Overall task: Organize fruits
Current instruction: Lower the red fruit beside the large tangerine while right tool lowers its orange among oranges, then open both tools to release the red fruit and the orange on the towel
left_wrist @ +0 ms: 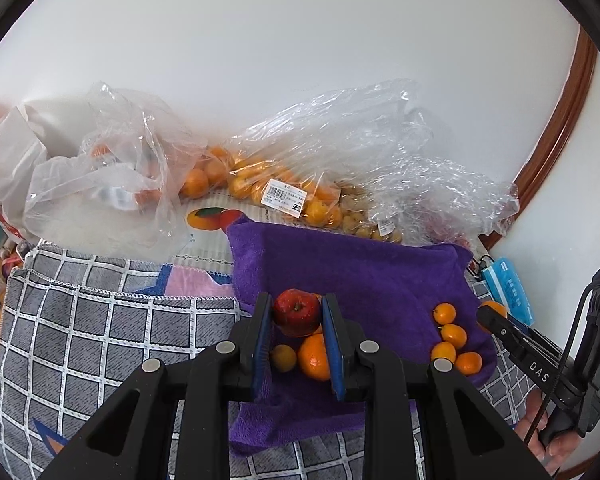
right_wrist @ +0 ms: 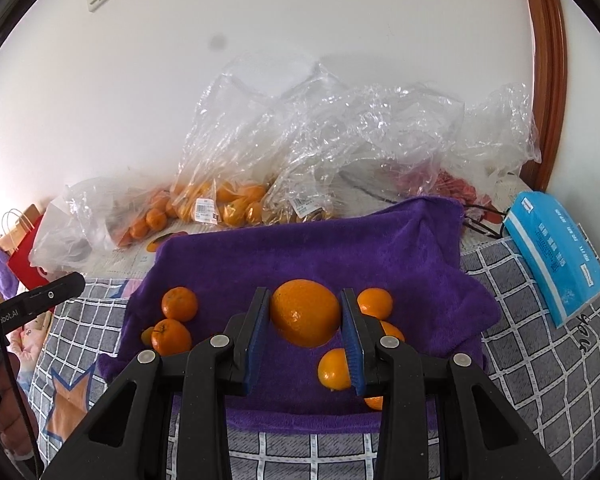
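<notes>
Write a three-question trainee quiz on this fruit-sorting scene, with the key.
1. True or false: the left gripper is closed on a banana.
2. What does the right gripper hold? A) a red apple B) a large orange C) a tissue pack
3. Fill in: the loose fruit lies on a ______ towel.

Key:
1. False. Its fingers clamp a red apple.
2. B. The large orange sits between the blue pads.
3. Purple. Small oranges rest on it, in front of the plastic bags of fruit by the wall.
</notes>
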Available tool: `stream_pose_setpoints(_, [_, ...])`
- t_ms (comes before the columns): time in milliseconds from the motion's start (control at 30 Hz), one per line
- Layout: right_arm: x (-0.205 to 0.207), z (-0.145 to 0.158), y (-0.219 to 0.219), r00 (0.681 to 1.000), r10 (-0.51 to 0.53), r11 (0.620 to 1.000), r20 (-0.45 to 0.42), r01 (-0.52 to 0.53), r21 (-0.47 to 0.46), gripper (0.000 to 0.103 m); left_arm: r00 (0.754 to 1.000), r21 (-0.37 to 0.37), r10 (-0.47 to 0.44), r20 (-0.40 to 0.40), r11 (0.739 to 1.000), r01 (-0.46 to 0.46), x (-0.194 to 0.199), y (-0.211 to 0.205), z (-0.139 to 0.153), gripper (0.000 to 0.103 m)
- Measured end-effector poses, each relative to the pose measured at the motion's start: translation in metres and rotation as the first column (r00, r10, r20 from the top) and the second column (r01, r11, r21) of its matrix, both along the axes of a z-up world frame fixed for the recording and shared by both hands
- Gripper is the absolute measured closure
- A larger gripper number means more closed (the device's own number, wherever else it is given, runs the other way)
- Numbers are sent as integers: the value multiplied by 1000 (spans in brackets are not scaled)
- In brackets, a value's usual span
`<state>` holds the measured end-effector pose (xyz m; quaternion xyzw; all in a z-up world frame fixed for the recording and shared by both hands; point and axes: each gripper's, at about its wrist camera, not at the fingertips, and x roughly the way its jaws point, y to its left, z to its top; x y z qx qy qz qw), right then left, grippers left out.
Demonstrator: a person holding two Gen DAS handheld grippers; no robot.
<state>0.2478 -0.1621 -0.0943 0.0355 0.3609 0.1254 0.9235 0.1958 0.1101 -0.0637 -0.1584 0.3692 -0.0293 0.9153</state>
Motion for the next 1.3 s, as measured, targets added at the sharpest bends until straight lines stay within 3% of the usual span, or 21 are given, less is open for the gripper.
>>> stream_pose_setpoints(533, [34,-56,8,994,11,1000,-105,-14,-25,68,994,-5,-44,-99,999,44,40,-9,-50,79])
stream_pose_setpoints(667, [37,-65,12,994,12,999,-111,-16,-39,68,996,68,-53,-71,996,58,39,-19,-53,79])
stream_pose_setpoints(733, [37,-70,14,993,14,999,-115,-20,-49,68,995,66,-52,-85,996,58,44,-19,-55,79])
stream_pose_setpoints(1033, [34,-71,19,996,20,994,-82,-29,-105,68,987,41,-76,-144,996,83,50,-24,-67,79])
stream_pose_setpoints(1300, [33,-69,19,997,23,992,-76,-32,-121,66,981,71,-80,-176,993,94,48,-28,-62,77])
